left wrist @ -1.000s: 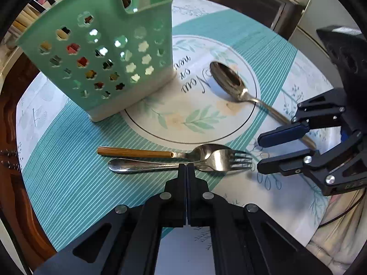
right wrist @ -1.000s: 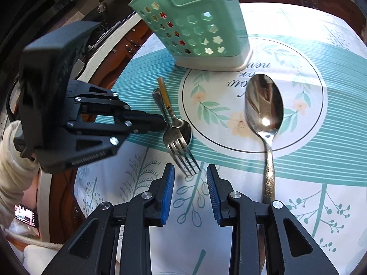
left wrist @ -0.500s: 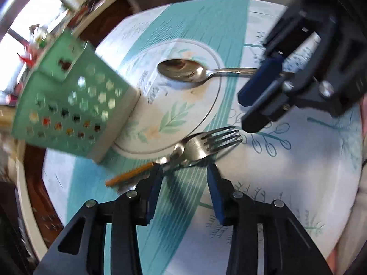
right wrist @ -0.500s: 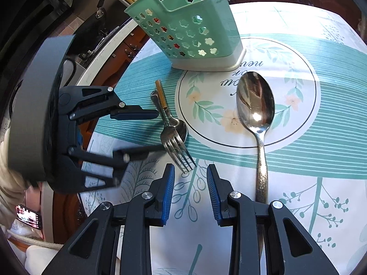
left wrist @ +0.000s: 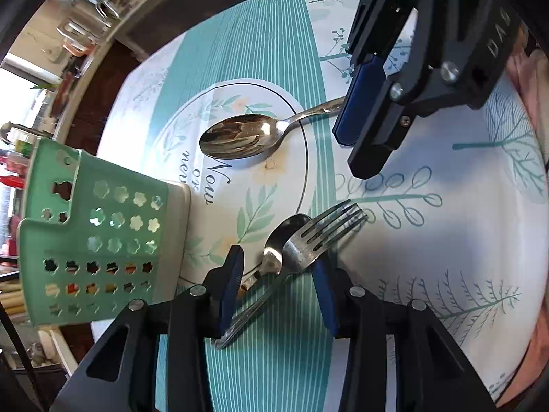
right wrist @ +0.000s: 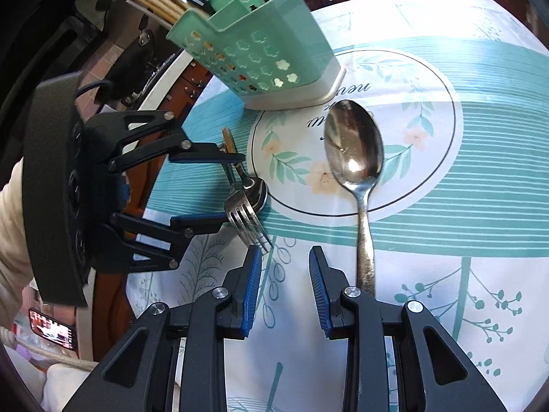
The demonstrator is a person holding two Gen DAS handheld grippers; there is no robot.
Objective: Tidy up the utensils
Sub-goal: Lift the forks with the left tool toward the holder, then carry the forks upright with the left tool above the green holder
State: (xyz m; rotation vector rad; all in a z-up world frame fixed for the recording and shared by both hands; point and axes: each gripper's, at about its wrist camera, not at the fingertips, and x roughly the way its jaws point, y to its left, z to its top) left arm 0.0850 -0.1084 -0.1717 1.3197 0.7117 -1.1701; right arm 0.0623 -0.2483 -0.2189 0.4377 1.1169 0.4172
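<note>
While the right gripper waits spread and empty near the big spoon, the left gripper has its fingers released on both sides of the fork, whose handle runs back between them; the left is nearer.

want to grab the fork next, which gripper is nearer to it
Left. The left gripper is open with its fingers on either side of the fork where it overlaps a small spoon. The right gripper is open just beyond the tine tips.
</note>
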